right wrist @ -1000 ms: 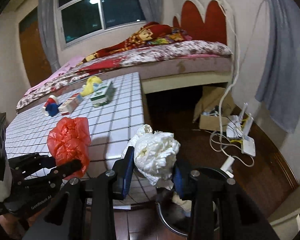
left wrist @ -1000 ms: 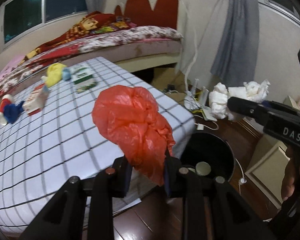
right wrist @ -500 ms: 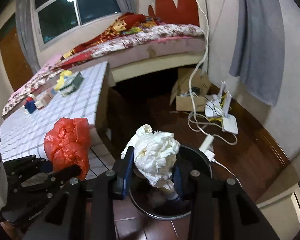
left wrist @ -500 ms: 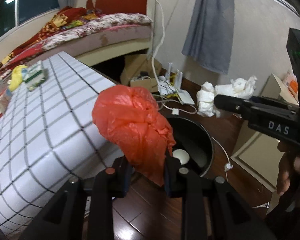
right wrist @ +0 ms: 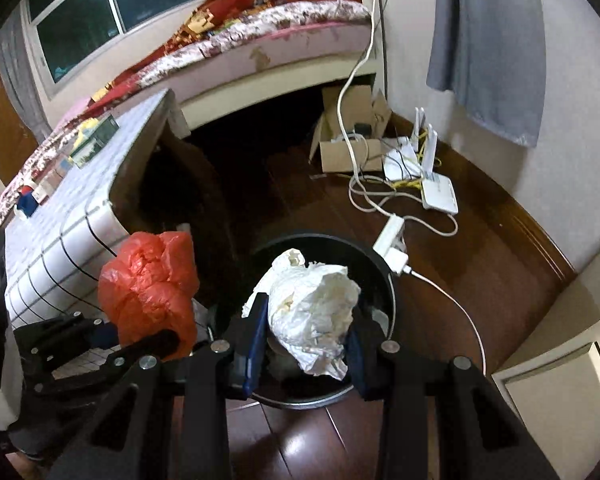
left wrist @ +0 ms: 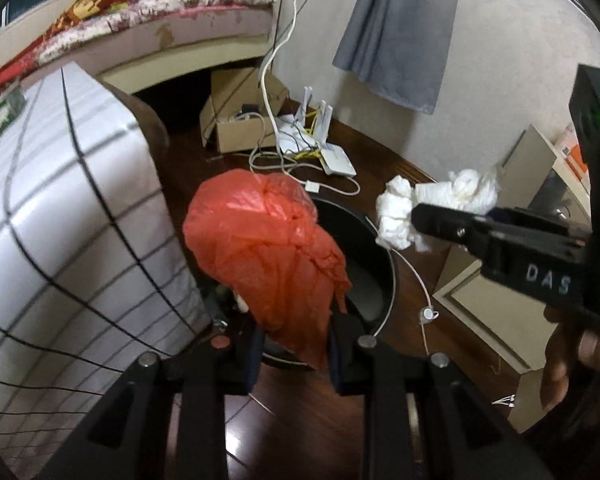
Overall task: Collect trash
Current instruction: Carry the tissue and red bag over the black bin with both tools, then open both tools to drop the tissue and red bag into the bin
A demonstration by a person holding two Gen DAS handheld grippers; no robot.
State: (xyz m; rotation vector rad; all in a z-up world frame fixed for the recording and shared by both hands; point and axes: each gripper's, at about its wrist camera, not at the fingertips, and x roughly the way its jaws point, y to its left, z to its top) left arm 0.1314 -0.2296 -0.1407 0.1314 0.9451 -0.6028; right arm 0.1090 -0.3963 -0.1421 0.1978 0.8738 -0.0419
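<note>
The red plastic bag clamped in the left gripper and the crumpled tissue pinched in the right gripper should be released only once centred over the black bin

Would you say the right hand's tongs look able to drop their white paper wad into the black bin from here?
Probably yes: the paper wad hangs right over the open black bin, with nothing between them.

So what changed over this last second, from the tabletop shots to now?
Both grippers swung away from the checked table and down toward the black bin on the floor. The right gripper now holds the white paper wad over the bin; the left gripper brings the red plastic bag over its edge. Both grips unchanged, nothing released.
</note>
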